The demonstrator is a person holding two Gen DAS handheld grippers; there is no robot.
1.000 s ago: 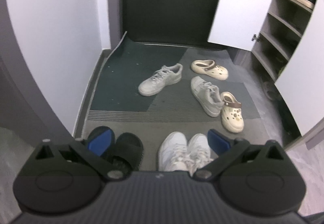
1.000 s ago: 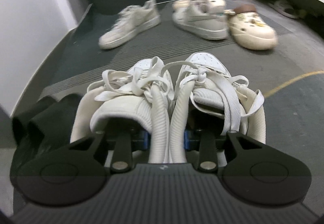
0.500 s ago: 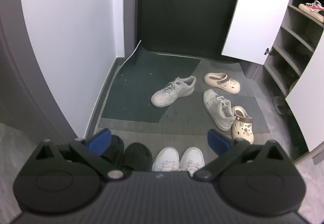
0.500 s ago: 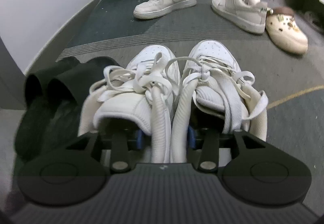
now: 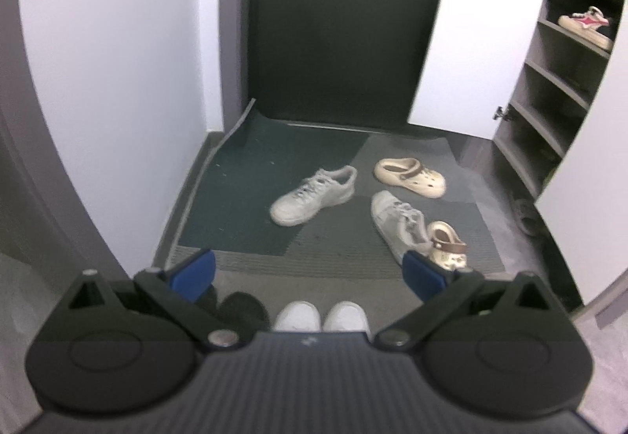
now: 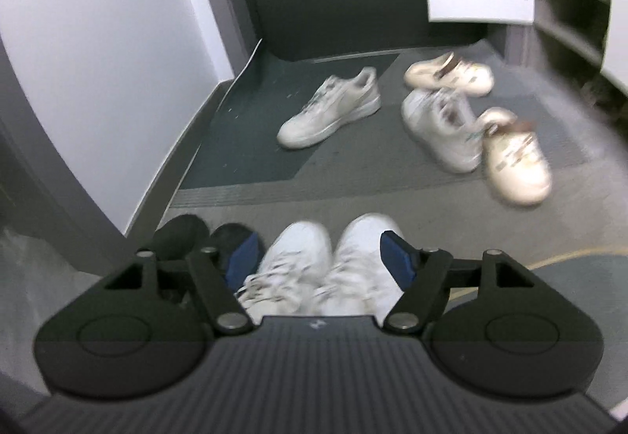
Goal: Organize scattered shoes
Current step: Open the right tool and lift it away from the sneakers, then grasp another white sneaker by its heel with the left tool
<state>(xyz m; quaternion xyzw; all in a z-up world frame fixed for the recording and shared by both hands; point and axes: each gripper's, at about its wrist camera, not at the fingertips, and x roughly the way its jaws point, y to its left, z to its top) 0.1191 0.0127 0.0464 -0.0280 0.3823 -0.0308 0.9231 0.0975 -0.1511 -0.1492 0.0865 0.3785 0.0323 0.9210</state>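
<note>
Left wrist view: left gripper (image 5: 310,273) up over the floor, blue fingers (image 5: 194,269) wide apart, holding nothing. White sneakers (image 5: 322,316) side by side at the near edge of the mat (image 5: 243,175), just beside black slippers (image 5: 235,310). Grey sneaker (image 5: 312,195) near the middle of the mat. Second grey sneaker (image 5: 398,226) touching a cream clog (image 5: 447,243). Another cream clog (image 5: 410,177) further back. Open shoe cupboard (image 5: 565,96) past the right edge, one pink shoe (image 5: 586,26) on a high shelf.

Right wrist view, blurry: right gripper (image 6: 314,261) above the white sneakers (image 6: 329,257), jaws just been opening, fingers (image 6: 396,257) apart, clear of the pair.
</note>
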